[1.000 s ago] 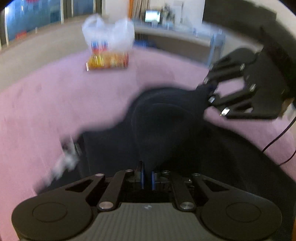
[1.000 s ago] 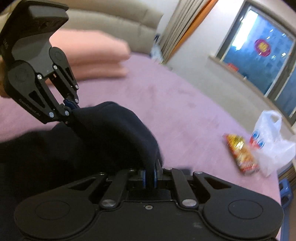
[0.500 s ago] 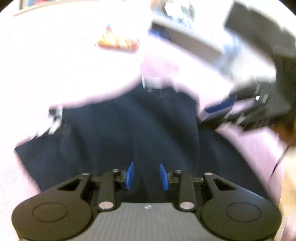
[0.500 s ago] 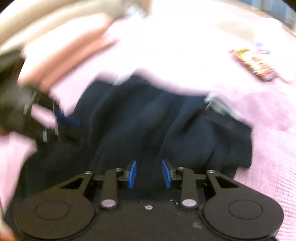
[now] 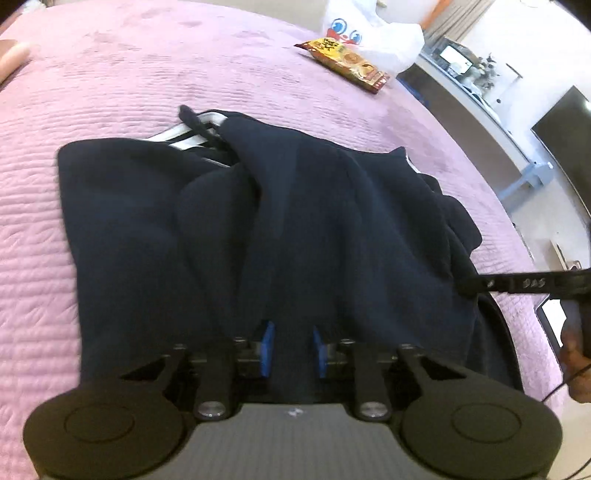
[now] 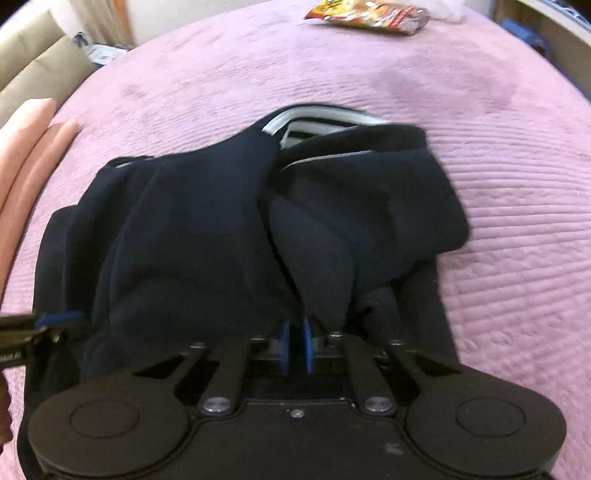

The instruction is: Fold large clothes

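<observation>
A dark navy garment (image 5: 277, 221) with white stripes lies folded and rumpled on the pink bedspread (image 5: 110, 74); it also shows in the right wrist view (image 6: 221, 229). My left gripper (image 5: 292, 349) is open, its blue pads apart, just above the garment's near edge. My right gripper (image 6: 295, 349) has its pads nearly together on a fold of the navy cloth at the near edge. The right gripper also shows side-on in the left wrist view (image 5: 469, 286), at the garment's right edge. The left gripper's tip shows in the right wrist view (image 6: 55, 321) at the left.
A yellow snack packet (image 5: 347, 62) and a white plastic bag (image 5: 373, 33) lie at the bed's far side; the packet also shows in the right wrist view (image 6: 365, 14). Folded pink blankets (image 6: 22, 147) lie at the left. A desk and screen (image 5: 554, 122) stand beyond the bed's right edge.
Both grippers held the lifted garment a second ago, then opened and dropped it onto the bed. Now the right gripper has closed on a near fold; the left stays open.
</observation>
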Available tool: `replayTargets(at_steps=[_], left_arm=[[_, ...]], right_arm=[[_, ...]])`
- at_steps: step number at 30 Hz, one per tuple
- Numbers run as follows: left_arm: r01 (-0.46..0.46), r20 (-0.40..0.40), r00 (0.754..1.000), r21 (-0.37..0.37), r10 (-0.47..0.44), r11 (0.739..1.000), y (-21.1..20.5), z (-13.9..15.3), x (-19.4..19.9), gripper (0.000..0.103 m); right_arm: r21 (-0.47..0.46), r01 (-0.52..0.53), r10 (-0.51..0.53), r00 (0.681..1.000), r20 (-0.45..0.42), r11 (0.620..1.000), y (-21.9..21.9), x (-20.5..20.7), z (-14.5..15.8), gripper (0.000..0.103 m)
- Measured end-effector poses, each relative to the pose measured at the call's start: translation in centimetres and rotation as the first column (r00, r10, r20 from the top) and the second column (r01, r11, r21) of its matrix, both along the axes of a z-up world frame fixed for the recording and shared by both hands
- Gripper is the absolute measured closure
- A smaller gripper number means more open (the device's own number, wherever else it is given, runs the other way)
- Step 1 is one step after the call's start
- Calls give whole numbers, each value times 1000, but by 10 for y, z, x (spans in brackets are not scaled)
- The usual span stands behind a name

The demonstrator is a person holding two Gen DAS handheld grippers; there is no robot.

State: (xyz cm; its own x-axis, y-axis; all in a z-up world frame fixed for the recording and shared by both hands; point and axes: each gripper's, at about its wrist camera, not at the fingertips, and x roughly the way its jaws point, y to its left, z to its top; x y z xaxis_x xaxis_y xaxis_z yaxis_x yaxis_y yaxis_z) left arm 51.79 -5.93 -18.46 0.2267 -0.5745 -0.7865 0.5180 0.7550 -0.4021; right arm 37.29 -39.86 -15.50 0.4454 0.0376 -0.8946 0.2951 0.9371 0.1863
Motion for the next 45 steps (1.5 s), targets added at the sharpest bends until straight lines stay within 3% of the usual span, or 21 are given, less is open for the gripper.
replayTargets(at_steps=[2, 4, 6, 8, 10, 12, 15, 18, 21, 23, 27, 29, 31, 33, 36, 41, 45], left_arm=[[17, 10, 1000, -62, -16, 998, -6, 17, -6, 79], [35, 27, 999, -128, -31, 991, -16, 30, -15, 78], [41, 33, 999, -122, -38, 992, -30, 32, -18, 78], [64, 10, 998, -59, -64, 996, -44, 13, -21, 79], [79, -17, 997, 23, -78, 997, -54, -10, -21, 75], [82, -17, 996, 4, -82, 997, -51, -21, -23, 75], [16, -64, 998, -58, -20, 998, -41, -20, -21, 75], [-26, -42, 999, -51, 24, 998, -32, -7, -37, 75], [-54, -29, 998, -48, 53, 997, -9, 11, -69, 74], [-77, -30, 997, -28, 77, 997, 7, 22, -88, 73], [-129, -26, 991, 45, 130, 991, 31, 38, -133, 73], [-167, -42, 985, 65, 170, 984, 44, 42, -155, 72], [-228, -73, 970, 76, 234, 971, 60, 44, -175, 62], [-288, -93, 950, 93, 297, 953, 71, 40, -192, 59], [-335, -124, 929, 118, 349, 935, 96, 33, -216, 61], [-364, -149, 907, 190, 393, 912, 126, 34, -256, 59], [-407, -167, 879, 226, 447, 885, 153, 36, -284, 58]], right_arm=[[-14, -8, 8, 999, 43, 1000, 16, -2, 21, 78], [11, -48, 47, 994, 100, 999, 41, -6, 40, 75], [49, -110, 105, 989, 101, 993, 71, -4, 40, 72], [27, -147, 145, 987, 72, 989, 94, 3, 28, 73], [5, -161, 161, 987, -18, 987, 107, 7, 0, 73], [8, -150, 150, 981, -125, 989, 107, 8, -32, 76], [54, -126, 129, 990, -62, 991, 95, -1, -39, 77], [99, -111, 115, 992, -43, 989, 84, -7, -35, 75], [175, -107, 105, 994, 20, 979, 58, -36, -17, 73], [178, -117, 108, 992, 61, 977, 38, -57, -4, 67], [156, -114, 111, 993, 32, 981, 6, -104, 6, 63], [152, -110, 111, 994, 4, 982, 5, -126, 8, 63], [129, -108, 112, 993, -26, 986, 0, -151, 10, 63], [116, -107, 115, 991, -62, 987, -8, -179, 13, 61], [131, -89, 105, 987, -120, 987, -13, -214, 12, 44], [134, -93, 121, 969, -216, 987, -15, -258, 4, 43], [160, -73, 118, 947, -298, 984, -20, -290, -6, 33]])
